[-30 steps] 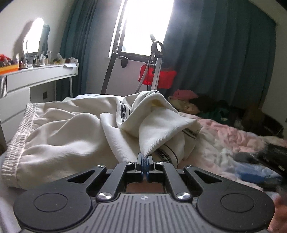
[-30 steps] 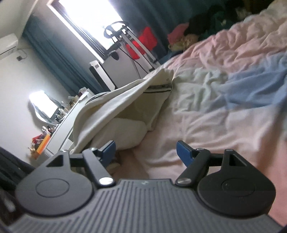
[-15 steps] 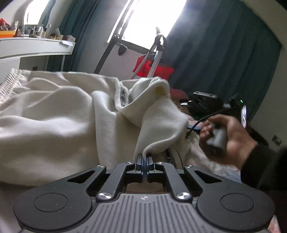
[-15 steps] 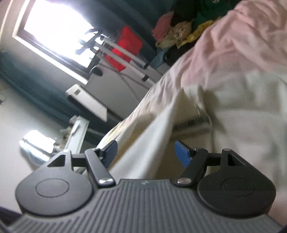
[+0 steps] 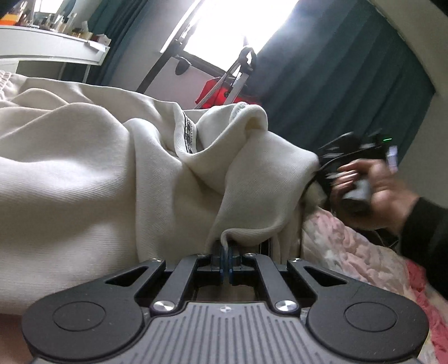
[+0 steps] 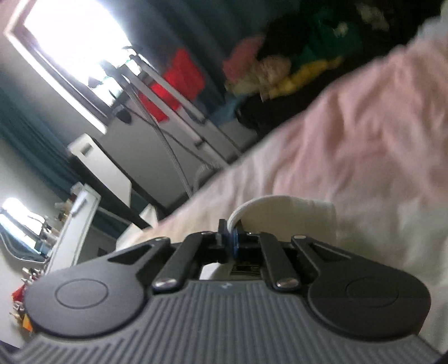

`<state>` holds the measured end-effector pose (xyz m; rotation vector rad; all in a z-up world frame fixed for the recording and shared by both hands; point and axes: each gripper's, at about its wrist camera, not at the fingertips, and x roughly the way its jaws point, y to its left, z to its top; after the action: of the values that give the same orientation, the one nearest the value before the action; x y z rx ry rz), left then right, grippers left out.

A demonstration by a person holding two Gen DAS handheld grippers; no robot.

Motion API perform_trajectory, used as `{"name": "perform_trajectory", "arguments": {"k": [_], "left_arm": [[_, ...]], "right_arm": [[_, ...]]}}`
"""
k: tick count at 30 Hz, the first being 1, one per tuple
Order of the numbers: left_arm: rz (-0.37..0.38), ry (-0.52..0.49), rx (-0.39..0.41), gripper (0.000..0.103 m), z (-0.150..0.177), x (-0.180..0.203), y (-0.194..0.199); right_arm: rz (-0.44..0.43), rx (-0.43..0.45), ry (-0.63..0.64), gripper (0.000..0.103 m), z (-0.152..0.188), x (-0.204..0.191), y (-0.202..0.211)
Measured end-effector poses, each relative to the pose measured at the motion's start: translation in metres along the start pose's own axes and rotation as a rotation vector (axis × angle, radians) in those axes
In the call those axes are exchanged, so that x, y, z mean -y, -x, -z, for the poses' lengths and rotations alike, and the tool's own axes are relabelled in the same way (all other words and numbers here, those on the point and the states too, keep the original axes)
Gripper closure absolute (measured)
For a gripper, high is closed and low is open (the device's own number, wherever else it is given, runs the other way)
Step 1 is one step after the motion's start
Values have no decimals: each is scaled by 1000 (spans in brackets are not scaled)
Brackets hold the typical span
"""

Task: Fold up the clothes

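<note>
A cream garment (image 5: 98, 179) with a dark striped trim band (image 5: 189, 137) lies bunched on the bed and fills the left wrist view. My left gripper (image 5: 226, 252) is shut on a hem fold of it low in the middle. At the right of that view a hand (image 5: 375, 190) holds the right gripper's body against the garment's far corner. In the right wrist view my right gripper (image 6: 232, 232) is shut on a curled cream edge (image 6: 268, 207) of the same garment; that view is blurred.
A pink and white bedspread (image 6: 364, 134) covers the bed. A white shelf with small items (image 5: 53, 47) stands at the left, a bright window (image 5: 238, 25) and dark teal curtains (image 5: 336, 84) behind. A metal rack with a red bag (image 5: 224, 92) and a heap of clothes (image 6: 280, 70) stand beyond the bed.
My right gripper swept in from the open bedspread to the garment's corner and went from wide open to shut on its edge. My left gripper sank lower, still clamped on the hem.
</note>
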<state>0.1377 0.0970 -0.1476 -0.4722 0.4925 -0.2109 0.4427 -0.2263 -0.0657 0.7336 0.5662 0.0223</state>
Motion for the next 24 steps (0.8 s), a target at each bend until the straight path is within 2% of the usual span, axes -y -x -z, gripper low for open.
{"name": "perform_trajectory", "arguments": {"k": [3, 5, 7, 11, 13, 15, 18, 20, 22, 24], "left_arm": [[12, 5, 14, 99, 1, 3, 9], [-12, -46, 12, 97, 5, 15, 13], [2, -97, 3, 93, 14, 27, 17], [-18, -179, -31, 92, 22, 46, 23], [-25, -170, -51, 92, 24, 45, 24], [-32, -148, -79, 91, 26, 43, 24], [-44, -140, -117, 90, 32, 43, 26], [-63, -175, -126, 90, 39, 46, 27], [-87, -207, -125, 89, 45, 50, 29], [-104, -230, -126, 84, 46, 52, 30]], "right_arm": [[-27, 108, 28, 97, -23, -6, 57], [-47, 205, 74, 97, -36, -7, 104], [-50, 292, 106, 97, -45, 0, 154], [40, 370, 137, 97, -28, 44, 239], [80, 344, 92, 97, -9, 80, 269], [131, 277, 40, 97, 15, 121, 291], [224, 96, -92, 96, 43, 183, 301], [210, -56, -259, 95, 57, 227, 298], [199, -107, -398, 94, 66, 255, 305], [174, -102, -448, 94, 69, 267, 313]]}}
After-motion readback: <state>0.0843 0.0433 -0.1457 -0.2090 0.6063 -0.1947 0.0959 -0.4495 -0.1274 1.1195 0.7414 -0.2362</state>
